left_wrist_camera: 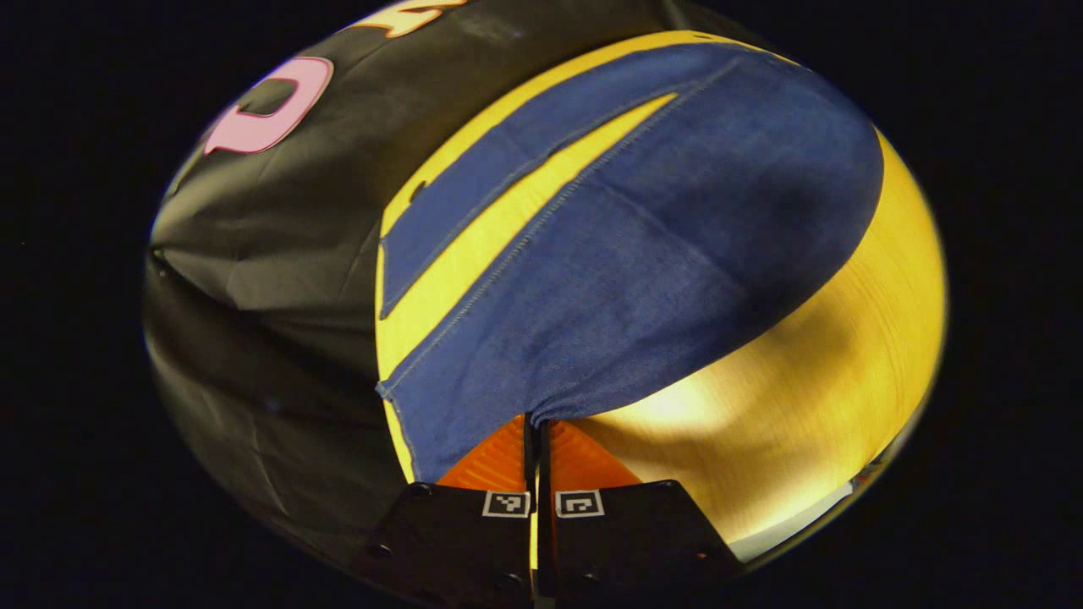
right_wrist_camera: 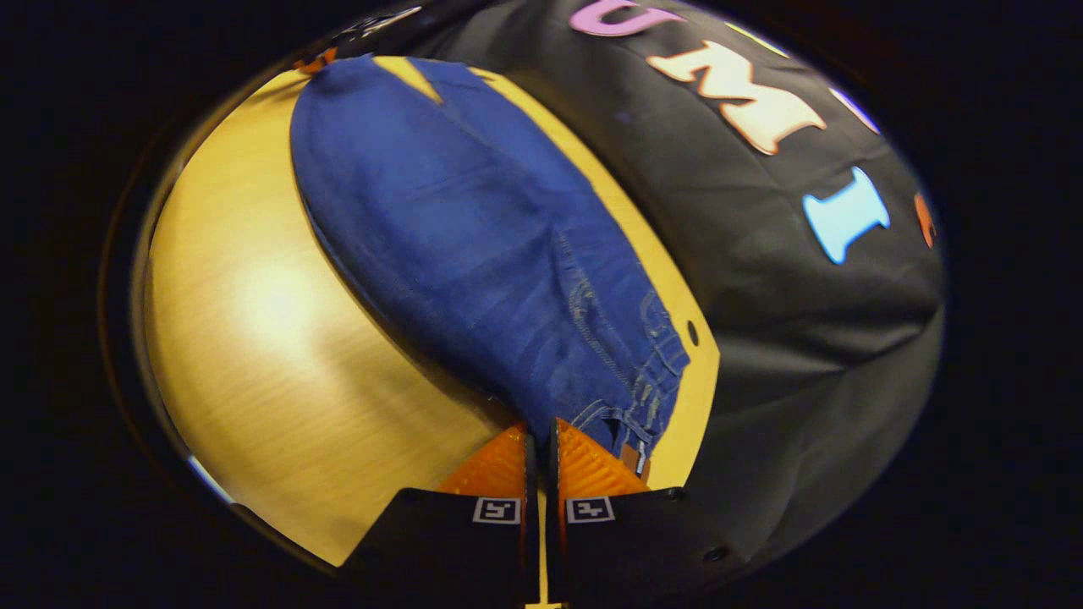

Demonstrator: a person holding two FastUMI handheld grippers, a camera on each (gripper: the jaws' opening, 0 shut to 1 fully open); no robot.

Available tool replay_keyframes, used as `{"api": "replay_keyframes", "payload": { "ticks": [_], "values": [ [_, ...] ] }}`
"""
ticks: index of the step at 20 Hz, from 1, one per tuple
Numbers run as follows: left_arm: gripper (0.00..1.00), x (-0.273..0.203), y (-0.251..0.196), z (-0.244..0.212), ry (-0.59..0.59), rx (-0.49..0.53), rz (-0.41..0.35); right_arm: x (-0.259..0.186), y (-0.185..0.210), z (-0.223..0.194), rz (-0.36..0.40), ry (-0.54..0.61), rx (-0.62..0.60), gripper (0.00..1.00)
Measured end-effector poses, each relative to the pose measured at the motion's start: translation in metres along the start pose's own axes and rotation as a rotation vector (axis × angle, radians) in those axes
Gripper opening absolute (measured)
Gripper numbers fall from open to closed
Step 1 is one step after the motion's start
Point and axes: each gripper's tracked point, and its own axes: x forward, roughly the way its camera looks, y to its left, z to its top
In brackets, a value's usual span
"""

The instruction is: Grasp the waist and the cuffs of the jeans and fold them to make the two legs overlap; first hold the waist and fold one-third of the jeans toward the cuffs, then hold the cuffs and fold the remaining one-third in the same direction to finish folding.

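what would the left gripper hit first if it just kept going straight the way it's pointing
The jeans. The left gripper already has its fingers closed on the cuff edge, so going on it would push into the near leg's denim, bunching it over the wooden table. The booth's black cloth lies far beyond, though depth is unclear.

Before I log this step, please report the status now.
Left gripper shut on jeans cuff edge. Right gripper shut on waist. Legs still apart on table. Nothing in the way.
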Motion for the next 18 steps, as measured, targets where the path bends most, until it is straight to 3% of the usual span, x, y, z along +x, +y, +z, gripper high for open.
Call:
{"api": "replay_keyframes", "payload": {
  "ticks": [5, 9, 12, 18],
  "values": [
    [0.00, -0.014, 0.052, 0.058, -0.087, -0.046, 0.068, -0.005, -0.051, 0.047, -0.138, -0.040, 0.219, 0.06],
    [0.00, -0.006, 0.105, 0.121, -0.177, -0.101, 0.074, 0.005, -0.098, 0.089, -0.256, -0.074, 0.368, 0.05],
    [0.00, 0.008, 0.134, 0.168, -0.246, -0.147, 0.065, 0.024, -0.127, 0.114, -0.305, -0.087, 0.478, 0.05],
    [0.00, 0.058, 0.168, 0.237, -0.293, -0.147, 0.028, 0.070, -0.162, 0.143, -0.358, -0.079, 0.541, 0.05]
  ]
}}
